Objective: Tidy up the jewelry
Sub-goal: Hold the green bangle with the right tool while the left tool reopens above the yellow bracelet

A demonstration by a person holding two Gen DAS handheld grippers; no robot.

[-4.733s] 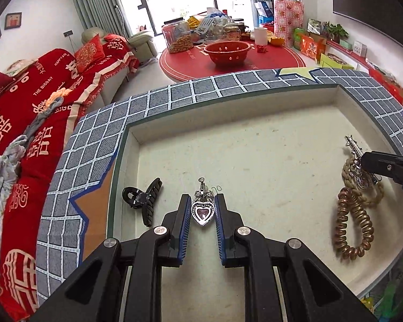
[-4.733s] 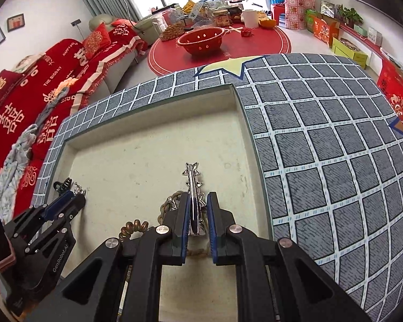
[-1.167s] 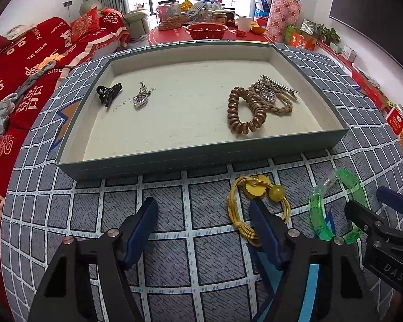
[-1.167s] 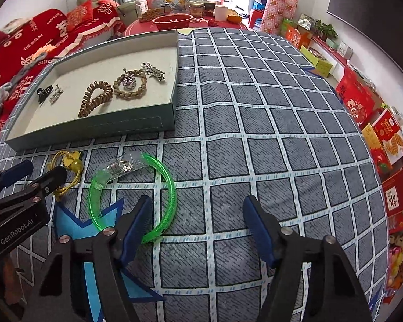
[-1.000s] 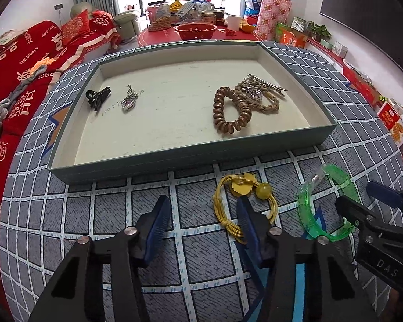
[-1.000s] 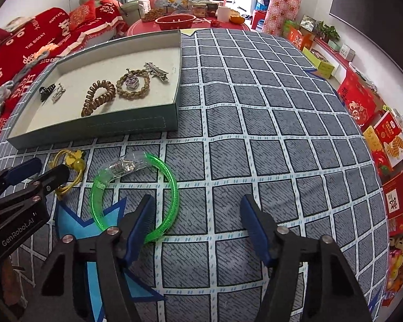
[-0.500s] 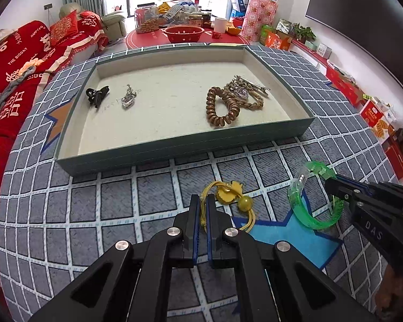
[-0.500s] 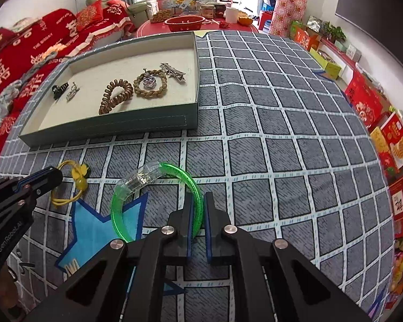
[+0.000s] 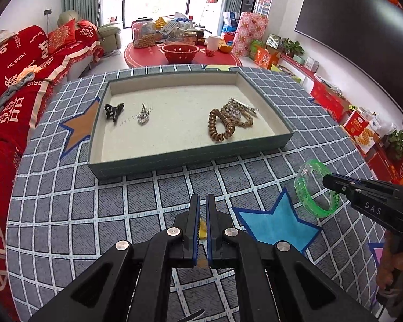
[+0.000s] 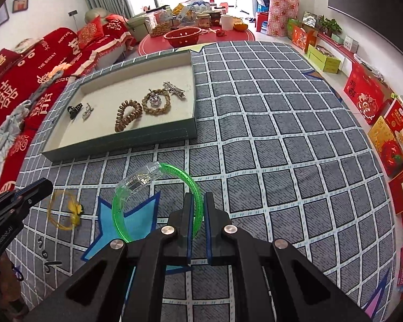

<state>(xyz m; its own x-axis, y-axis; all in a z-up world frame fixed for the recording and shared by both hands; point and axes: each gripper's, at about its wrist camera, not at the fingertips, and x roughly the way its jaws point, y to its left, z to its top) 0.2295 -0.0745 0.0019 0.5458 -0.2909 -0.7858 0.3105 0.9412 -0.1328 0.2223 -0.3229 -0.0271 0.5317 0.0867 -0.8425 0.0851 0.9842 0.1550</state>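
Note:
My left gripper is shut on a yellow cord necklace; only a yellow bit shows between its fingers, and the rest hangs below it above the cloth. My right gripper is shut on a green translucent bangle and holds it lifted; it also shows in the left wrist view. The green jewelry tray lies ahead with a black hair claw, a silver pendant, a brown spiral bracelet, a beaded bracelet and a silver clip.
The table wears a grey grid cloth with blue and orange stars. A red sofa stands left. A red round table with a red bowl lies behind the tray. Red boxes stand on the floor at right.
Both grippers closed on their items and have lifted them off the cloth. The necklace now hangs from the left gripper and the bangle is raised in the right.

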